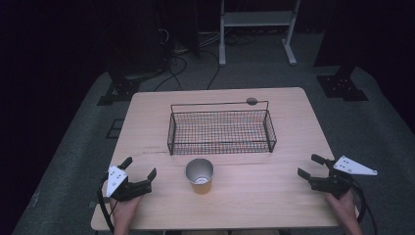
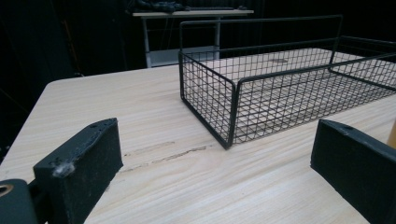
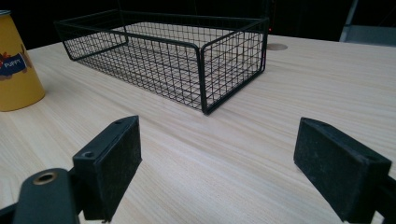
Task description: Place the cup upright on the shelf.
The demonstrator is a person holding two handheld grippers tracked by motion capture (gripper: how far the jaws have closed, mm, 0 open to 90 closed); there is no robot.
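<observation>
From above, a wire basket sits mid-counter with a yellow cup upright just in front of it — apart, not touching. The left tongs and right tongs rest near the front corners, jaws spread, gripping nothing.

Left gripper view: basket ahead, jaws wide.

Right gripper view: cup far left, beside the basket.

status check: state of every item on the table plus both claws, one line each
wire basket: upright on the table, empty
yellow cup: upright in front of the basket, open top up, apparently empty, not held
left claw: open, holding nothing, left of the cup, apart from it
right claw: open, holding nothing, near the table's right edge
table: light wood, faint scuff line by the basket's near left corner
</observation>
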